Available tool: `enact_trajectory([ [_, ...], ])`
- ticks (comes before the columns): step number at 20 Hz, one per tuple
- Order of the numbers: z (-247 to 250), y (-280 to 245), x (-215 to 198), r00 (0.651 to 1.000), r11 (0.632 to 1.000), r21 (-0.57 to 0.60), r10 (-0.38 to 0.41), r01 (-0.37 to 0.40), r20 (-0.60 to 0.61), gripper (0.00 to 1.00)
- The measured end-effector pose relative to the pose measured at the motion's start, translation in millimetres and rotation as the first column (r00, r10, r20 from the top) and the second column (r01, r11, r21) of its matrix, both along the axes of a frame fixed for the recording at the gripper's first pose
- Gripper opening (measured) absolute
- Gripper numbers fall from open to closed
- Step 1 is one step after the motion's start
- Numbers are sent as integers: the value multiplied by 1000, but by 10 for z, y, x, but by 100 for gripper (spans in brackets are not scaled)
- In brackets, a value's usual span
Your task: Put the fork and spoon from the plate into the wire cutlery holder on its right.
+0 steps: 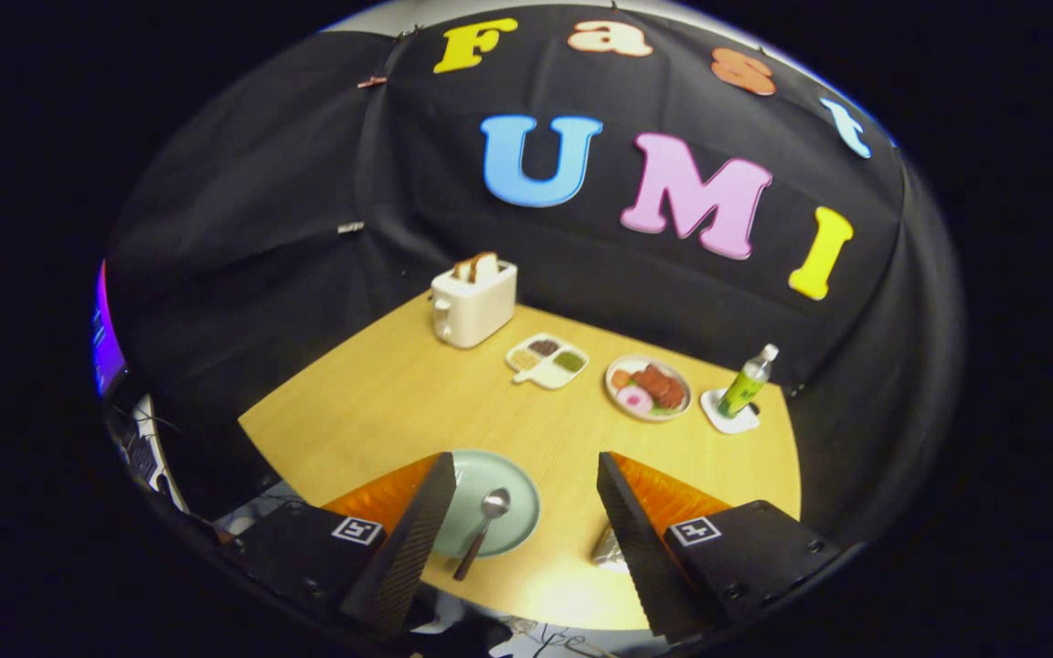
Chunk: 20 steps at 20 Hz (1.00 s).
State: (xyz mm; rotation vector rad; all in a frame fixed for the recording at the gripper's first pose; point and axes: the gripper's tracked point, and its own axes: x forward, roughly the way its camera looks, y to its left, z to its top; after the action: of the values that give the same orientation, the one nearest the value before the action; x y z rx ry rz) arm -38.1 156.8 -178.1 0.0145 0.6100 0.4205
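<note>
While your gripper point(522, 512) hovers wide open and empty above the table point(380, 402), the spoon point(483, 530) lies on the green plate point(513, 484) between the fingers, nearer the left one. Part of the wire cutlery holder point(607, 550) peeks out beside the right finger.

No readable text; bottle point(746, 384) label too small.
</note>
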Motion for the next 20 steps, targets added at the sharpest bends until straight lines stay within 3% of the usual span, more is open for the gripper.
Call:
enact_trajectory([
  [4, -723, 313, -141, 984, 999, -15, 46, -49, -171, 98],
  [8, -1386, 526, -204, 945, 999, -6, 48, -53, -323, 97],
  [10, -1634, 570, -227, 923, 1000, 2, 30, -31, -383, 91],
  [14, -2022, 688, -205, 888, 1000, -19, 8, -19, -460, 75],
  [20, -2377, 859, -181, 859, 996, -86, -17, -31, -512, 74],
])
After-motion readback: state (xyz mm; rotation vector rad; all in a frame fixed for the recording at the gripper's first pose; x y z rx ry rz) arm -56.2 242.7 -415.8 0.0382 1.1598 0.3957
